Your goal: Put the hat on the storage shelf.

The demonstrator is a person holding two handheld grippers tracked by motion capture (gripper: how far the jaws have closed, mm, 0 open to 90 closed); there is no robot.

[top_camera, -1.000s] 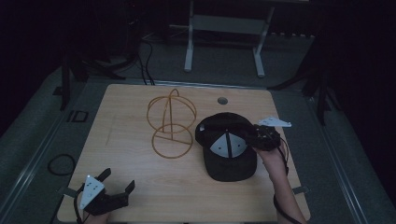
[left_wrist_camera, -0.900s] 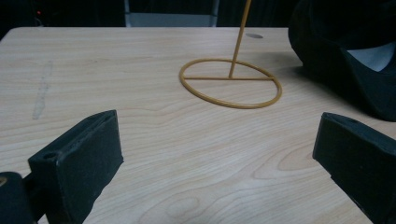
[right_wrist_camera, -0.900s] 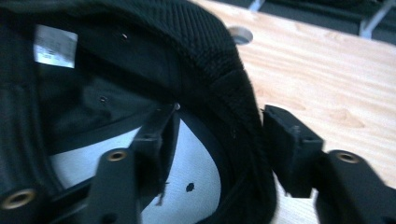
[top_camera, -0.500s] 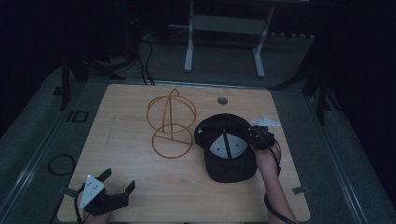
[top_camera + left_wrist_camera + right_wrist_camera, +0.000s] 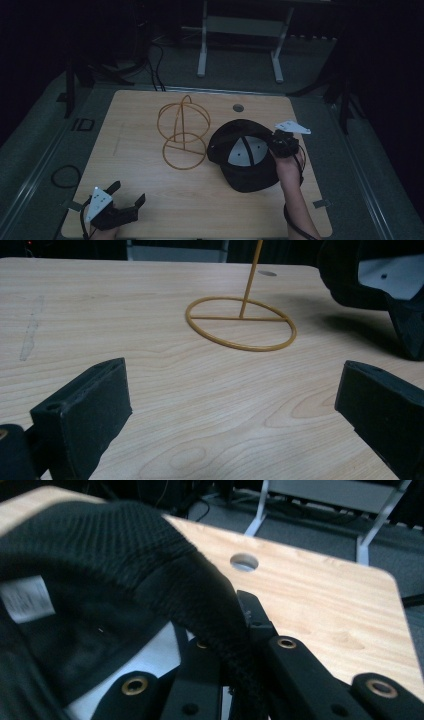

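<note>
One black cap (image 5: 245,162) clamped by right gripper (image 5: 280,145), one wire stand (image 5: 183,132), left gripper (image 5: 125,197) spread.

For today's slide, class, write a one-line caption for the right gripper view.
Right claw shut on the black cap's rim, above the wooden table.

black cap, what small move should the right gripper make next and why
Probably lift the black fabric cap and carry it toward the gold wire stand. The right gripper is shut on the cap's rim, the stand sits bare beside it, and the left gripper rests open.
</note>
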